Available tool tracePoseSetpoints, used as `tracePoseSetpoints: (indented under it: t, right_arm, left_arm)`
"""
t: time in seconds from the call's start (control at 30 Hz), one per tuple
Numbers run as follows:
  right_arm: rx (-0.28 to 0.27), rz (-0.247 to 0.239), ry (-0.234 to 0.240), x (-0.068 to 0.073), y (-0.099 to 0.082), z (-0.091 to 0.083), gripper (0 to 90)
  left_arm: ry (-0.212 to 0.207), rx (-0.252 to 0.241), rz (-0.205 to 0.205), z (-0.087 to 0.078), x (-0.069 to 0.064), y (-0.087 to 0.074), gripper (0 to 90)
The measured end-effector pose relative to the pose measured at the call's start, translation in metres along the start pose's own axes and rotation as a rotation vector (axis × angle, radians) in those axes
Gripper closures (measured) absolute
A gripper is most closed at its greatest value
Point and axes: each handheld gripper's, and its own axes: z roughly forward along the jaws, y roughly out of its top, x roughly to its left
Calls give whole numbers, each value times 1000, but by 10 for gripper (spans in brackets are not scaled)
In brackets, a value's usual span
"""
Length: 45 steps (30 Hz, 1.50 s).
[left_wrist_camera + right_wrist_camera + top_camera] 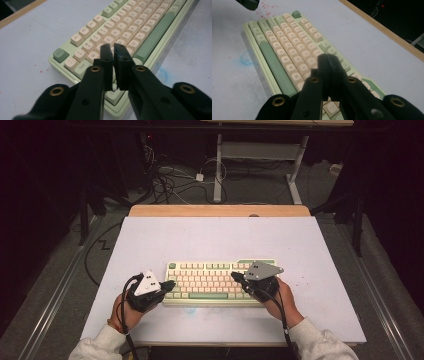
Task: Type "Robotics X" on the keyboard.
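A pale green keyboard point(220, 282) with cream keys and a green space bar lies on the white table near the front edge. My left gripper point(171, 284) hovers at the keyboard's left end, jaws shut with nothing between them. In the left gripper view the left gripper point(112, 48) has its tips over the left-hand letter keys of the keyboard point(130, 25). My right gripper point(234, 276) is over the keyboard's right half, also shut and empty. In the right gripper view the right gripper point(328, 57) points along the keyboard point(287, 37), with the left gripper point(249, 3) far off at the top left.
The white tabletop point(215, 235) has a wooden back edge point(220, 210). A blue smudge point(247, 60) and red specks point(265, 6) mark the surface near the keyboard. Beyond the table, cables point(170, 180) lie on the floor beside a white desk frame point(218, 170).
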Motion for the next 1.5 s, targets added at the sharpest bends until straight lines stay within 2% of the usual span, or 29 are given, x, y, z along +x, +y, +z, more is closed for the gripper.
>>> tracePoseSetpoints:
  t: [0.2,0.37,0.57,0.87,1.27,1.5]
  right_arm:
    - [-9,-3,0,0,0,-4,900]
    - [-13,-4,-5,0,-1,-7,900]
    - [-18,-2,-9,-1,-2,-13,900]
    - [-16,3,-15,-2,-5,-19,900]
    - [-15,-2,-14,-1,-10,-25,900]
    - [-14,1,-15,-3,-12,-29,900]
  left_arm:
    - [-14,11,24,3,-2,8,879]
    - [-24,3,25,5,-2,15,879]
    - [-55,3,30,11,-5,22,879]
    - [-95,37,57,32,-14,32,879]
    - [-132,57,94,54,-22,48,879]
    - [-156,74,102,67,-26,54,879]
